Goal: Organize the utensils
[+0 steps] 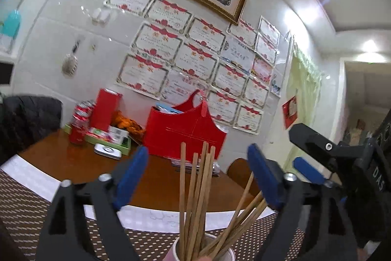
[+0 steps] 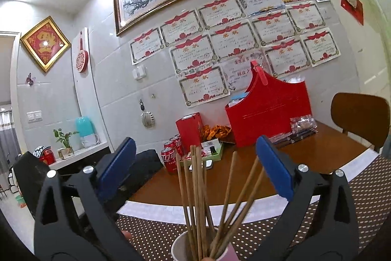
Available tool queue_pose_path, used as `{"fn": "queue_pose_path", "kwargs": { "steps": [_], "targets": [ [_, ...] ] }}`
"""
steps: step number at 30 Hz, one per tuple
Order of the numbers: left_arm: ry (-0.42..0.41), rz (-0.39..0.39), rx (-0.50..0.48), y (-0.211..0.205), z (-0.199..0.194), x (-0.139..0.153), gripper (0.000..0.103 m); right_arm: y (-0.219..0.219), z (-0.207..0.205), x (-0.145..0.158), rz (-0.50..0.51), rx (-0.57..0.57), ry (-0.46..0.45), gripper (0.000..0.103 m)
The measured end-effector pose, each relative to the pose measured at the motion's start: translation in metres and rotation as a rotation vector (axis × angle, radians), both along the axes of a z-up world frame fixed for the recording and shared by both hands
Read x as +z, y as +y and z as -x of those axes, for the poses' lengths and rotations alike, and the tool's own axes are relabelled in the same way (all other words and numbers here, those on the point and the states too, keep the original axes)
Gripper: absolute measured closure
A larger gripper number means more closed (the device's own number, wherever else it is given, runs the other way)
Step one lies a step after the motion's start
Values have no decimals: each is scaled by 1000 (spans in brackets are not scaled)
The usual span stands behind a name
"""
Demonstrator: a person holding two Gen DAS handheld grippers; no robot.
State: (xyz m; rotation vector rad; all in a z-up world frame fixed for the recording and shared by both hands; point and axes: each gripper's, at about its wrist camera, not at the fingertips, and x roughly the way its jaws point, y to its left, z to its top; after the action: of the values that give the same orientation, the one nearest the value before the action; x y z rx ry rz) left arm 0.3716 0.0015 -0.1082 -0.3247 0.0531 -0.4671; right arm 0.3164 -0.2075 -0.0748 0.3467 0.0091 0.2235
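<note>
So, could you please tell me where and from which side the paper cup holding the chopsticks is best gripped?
Grip the paper cup low on its wall, coming in level from the side, fingers either side. The chopsticks fan out above its rim, leaning both ways, so a grasp from above would likely hit them. Both the left hand-held gripper and right hand-held gripper are open.

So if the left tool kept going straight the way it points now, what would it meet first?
Most likely the wooden chopsticks standing in the paper cup: they rise between the open left tool and its blue pads. Beyond them lies the table, then the red basket. Depth is uncertain.
</note>
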Motion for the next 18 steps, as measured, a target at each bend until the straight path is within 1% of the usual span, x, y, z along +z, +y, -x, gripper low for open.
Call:
{"fn": "queue_pose_path", "kwargs": {
  "steps": [1,3,4,8,9,11,13,18],
  "targets": [
    [-4,-15,5,0,6,4,15,-3,4,4,1,-3,6,6],
    [3,-69,34,-2,22,16,6,-7,13,10,8,-15,25,6],
    [9,-96,49,-4,29,21,4,-10,19,14,12,-28,37,6],
    [31,-227,112,-12,66,41,4,-20,43,23,26,-81,119,6],
    [40,-262,134,-14,78,46,4,-24,51,25,31,-98,156,6],
    [51,-307,175,-16,99,54,4,-28,63,26,35,-107,207,6],
    [61,-336,208,-16,120,60,4,-31,81,26,50,-115,256,6],
    [108,-387,274,-15,177,78,4,-32,127,28,103,-124,317,6]
  ]
}}
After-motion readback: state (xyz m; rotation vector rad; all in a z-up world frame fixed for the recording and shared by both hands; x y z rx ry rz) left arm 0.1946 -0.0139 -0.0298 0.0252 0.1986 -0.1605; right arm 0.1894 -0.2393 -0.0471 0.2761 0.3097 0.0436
